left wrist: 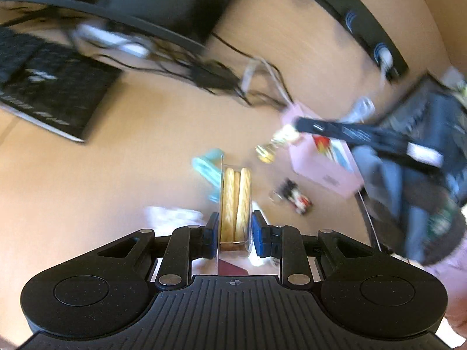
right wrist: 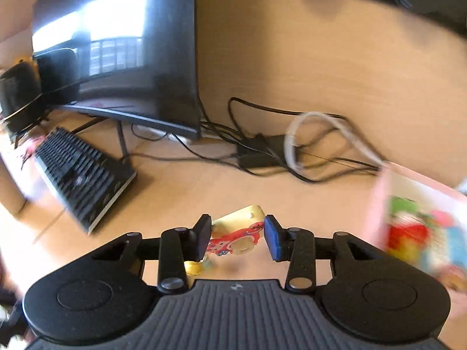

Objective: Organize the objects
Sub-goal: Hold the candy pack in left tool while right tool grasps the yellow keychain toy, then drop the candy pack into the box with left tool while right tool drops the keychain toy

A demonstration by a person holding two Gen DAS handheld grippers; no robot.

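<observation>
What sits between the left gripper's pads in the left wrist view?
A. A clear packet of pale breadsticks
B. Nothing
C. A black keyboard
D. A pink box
A: the left gripper has its blue pads closed against the sides of the clear packet of breadsticks, which sticks out forward between them.

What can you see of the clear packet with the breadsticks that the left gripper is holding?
The clear packet is a narrow, see-through plastic sleeve holding about three pale golden sticks side by side. It points straight away from the camera, clamped near its near end between the blue pads of the left gripper. It looks lifted above the wooden desk. Nothing else visibly touches it.
</observation>
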